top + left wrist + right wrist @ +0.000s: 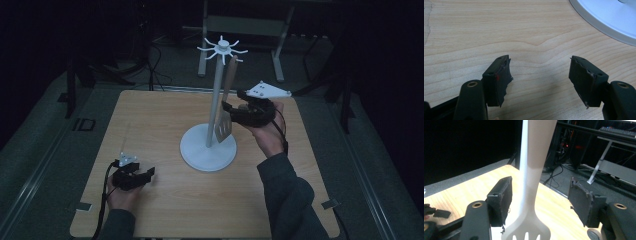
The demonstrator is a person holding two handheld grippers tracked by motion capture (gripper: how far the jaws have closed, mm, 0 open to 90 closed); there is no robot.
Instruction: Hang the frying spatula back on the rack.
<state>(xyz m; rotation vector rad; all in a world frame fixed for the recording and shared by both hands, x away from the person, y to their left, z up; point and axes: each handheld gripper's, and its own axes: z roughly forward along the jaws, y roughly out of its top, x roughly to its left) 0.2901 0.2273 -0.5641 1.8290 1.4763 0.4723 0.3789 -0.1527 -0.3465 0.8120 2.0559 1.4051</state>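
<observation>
Spatula point(534, 170) hangs between the right gripper's point(540, 200) spread fingers point(504, 197), untouched.

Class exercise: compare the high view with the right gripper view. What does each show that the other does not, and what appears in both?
High view alone: the white stand's round base, its hook crown, and the person's right hand bearing the right claw.

Right gripper view alone: the right claw's two pads, standing open on either side of the spatula's handle without touching it.

Both: the slotted spatula hanging beside the pole, the wooden table and the left claw.
</observation>
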